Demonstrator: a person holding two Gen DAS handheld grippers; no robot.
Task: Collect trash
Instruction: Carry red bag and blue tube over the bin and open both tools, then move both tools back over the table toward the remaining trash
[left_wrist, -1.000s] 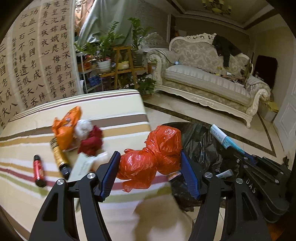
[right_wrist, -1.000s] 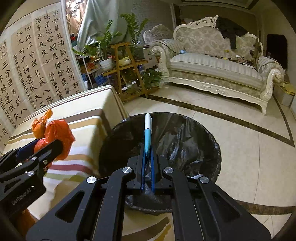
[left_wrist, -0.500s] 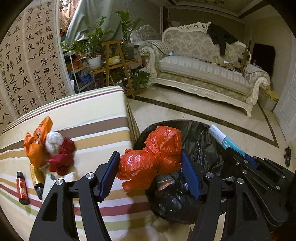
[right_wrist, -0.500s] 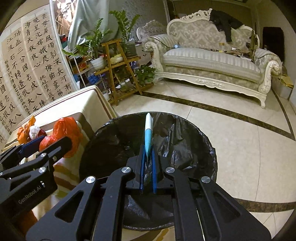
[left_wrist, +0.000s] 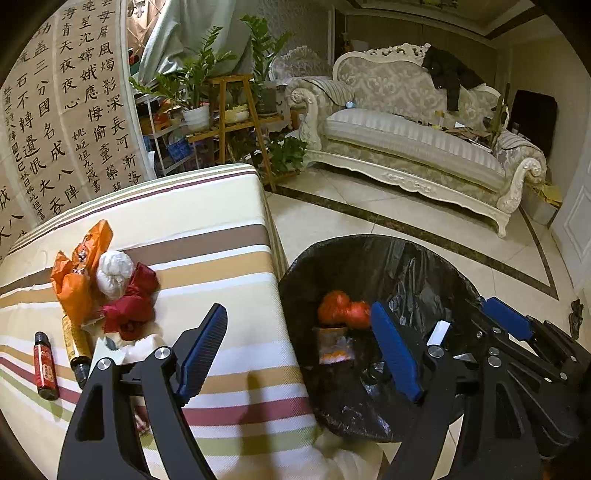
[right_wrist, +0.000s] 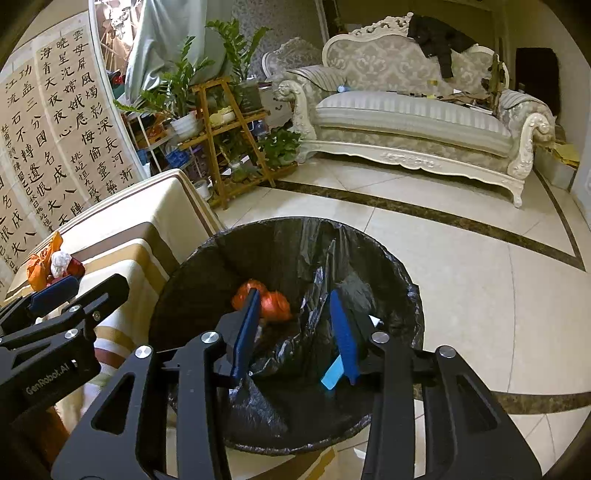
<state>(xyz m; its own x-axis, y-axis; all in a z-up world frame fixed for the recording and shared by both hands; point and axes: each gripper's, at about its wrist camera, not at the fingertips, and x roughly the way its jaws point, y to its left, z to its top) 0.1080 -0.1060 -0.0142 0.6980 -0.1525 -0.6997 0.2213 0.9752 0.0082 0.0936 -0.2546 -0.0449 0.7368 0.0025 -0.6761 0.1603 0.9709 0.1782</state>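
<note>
Both bundles have left the claws since a second ago: the red bag (left_wrist: 343, 314) is now lying down inside the black-lined bin (left_wrist: 369, 258), and the blue-and-white wrapper (right_wrist: 334, 373) is hanging just beside the right claw's (right_wrist: 295, 332) right pad; whether it is touching I cannot tell. The left claw (left_wrist: 303, 350) is standing wide with nothing between its pads, its jaws having just been opening. The right claw's jaws have just been opening too and are standing partly apart over the bin mouth.

Outward from there, the bin's rim is sitting just beside the edge of the striped bench (left_wrist: 207, 206), with bare tiled floor (right_wrist: 461, 277) opening towards the sofa (right_wrist: 424, 122).

The left view is showing what the right mostly hides: a heap of orange bag (left_wrist: 79, 273), white wad (left_wrist: 114, 273) and red wrapper (left_wrist: 129, 310) on the bench, with a red bottle (left_wrist: 45, 365) and a gold bottle (left_wrist: 77, 345) lying near it. The right view alone is showing the wrapper's blue end.
</note>
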